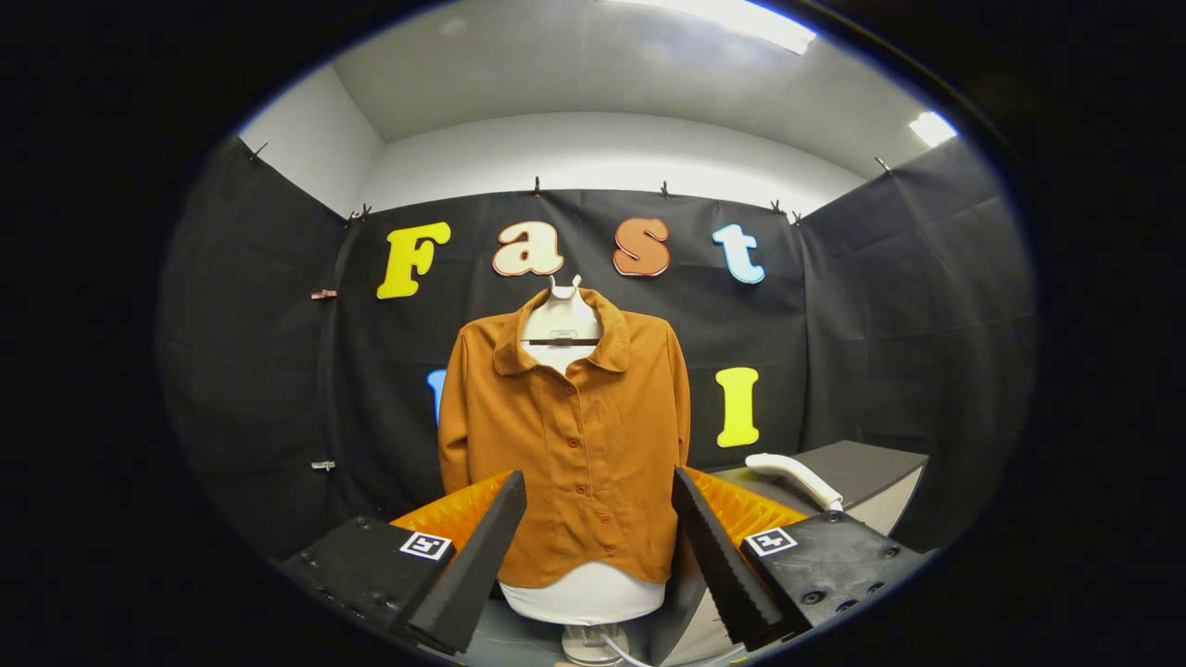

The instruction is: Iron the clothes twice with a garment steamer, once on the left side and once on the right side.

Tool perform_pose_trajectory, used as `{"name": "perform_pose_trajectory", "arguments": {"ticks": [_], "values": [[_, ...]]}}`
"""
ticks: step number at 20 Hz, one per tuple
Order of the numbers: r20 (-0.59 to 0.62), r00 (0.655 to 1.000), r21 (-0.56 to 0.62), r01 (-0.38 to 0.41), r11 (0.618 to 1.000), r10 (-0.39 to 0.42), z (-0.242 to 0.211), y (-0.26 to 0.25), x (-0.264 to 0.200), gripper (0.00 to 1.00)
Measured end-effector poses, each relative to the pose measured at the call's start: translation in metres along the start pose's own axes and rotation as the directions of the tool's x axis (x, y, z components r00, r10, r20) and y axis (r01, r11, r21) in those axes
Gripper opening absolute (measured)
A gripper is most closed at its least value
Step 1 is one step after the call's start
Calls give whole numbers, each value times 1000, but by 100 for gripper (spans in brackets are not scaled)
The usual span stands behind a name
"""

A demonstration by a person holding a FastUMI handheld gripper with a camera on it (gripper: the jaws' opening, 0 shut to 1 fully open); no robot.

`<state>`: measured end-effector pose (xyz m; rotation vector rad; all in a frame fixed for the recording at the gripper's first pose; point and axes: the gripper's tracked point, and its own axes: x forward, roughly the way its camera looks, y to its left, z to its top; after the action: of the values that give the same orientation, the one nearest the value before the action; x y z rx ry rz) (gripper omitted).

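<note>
While the white, curved plastic garment steamer head (793, 478) lies untouched on the grey table (876, 466), near that table's front left corner, the task stands at its opening step: the tool is not yet picked up and neither ironing pass appears begun. The rust-orange, long-sleeved buttoned shirt (565, 435) hangs upright on a white dress form (586, 593), facing the camera, with its button row roughly centred between the fingers and well beyond them. A thin white hose (619, 652) shows at the foot of the form's stand; where it leads cannot be told. The gripper (600, 500) is wide open: its two black, ridged wedge-shaped fingers (474, 560) stand far apart, hold nothing and touch nothing.

Judged from this arrangement, the next move calls for swinging the gripper to the right, toward the steamer head, lining the fingers up on either side of its handle and closing on it firmly enough that it does not twist. Only then can the head be carried to the shirt for one pass down the left side and one down the right. The trailing hose may drag.
</note>
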<state>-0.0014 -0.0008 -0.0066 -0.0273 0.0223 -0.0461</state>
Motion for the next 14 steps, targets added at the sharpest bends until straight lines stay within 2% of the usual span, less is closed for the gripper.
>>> {"name": "perform_pose_trajectory", "arguments": {"ticks": [4,7,14], "values": [[-25,999,-22,38,999,-39,-9,-1,8,99],[-34,998,-24,57,998,-57,-15,-15,30,99],[-63,995,7,72,997,-71,-28,-73,92,99]]}}
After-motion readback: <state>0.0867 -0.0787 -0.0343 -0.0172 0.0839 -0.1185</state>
